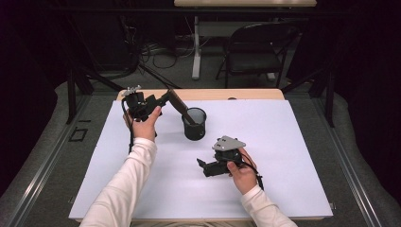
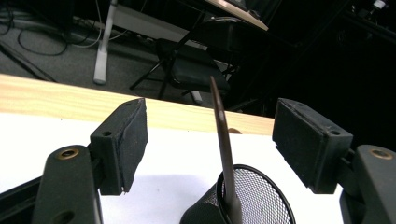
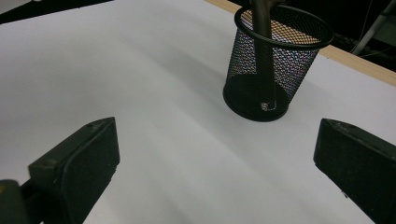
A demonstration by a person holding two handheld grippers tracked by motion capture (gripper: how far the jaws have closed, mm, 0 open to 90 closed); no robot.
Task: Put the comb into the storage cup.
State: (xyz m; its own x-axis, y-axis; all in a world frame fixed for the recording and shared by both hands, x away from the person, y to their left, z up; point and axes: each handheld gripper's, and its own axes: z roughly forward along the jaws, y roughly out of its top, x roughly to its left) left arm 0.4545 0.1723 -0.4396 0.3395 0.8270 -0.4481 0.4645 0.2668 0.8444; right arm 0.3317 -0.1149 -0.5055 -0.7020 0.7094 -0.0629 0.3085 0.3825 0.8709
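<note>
A black mesh cup (image 1: 195, 126) stands on the white mat (image 1: 265, 142), left of centre. A long, flat dark utensil (image 1: 179, 105) leans out of the cup toward the upper left, its handle end inside. My left gripper (image 1: 164, 99) is held up at the utensil's top end. In the left gripper view the thin blade (image 2: 223, 140) rises between the two pads (image 2: 126, 142) with a gap on each side, so the left gripper (image 2: 212, 140) is open. My right gripper (image 1: 202, 164) rests low, front right of the cup, open (image 3: 215, 158) and empty, facing the cup (image 3: 275, 60).
The mat covers a wooden table whose bare edge (image 1: 222, 94) shows at the back. Beyond it are a black folding chair (image 1: 257, 49), a white desk leg (image 1: 196, 47) and floor cables. Broad bare mat lies right of the cup and in front.
</note>
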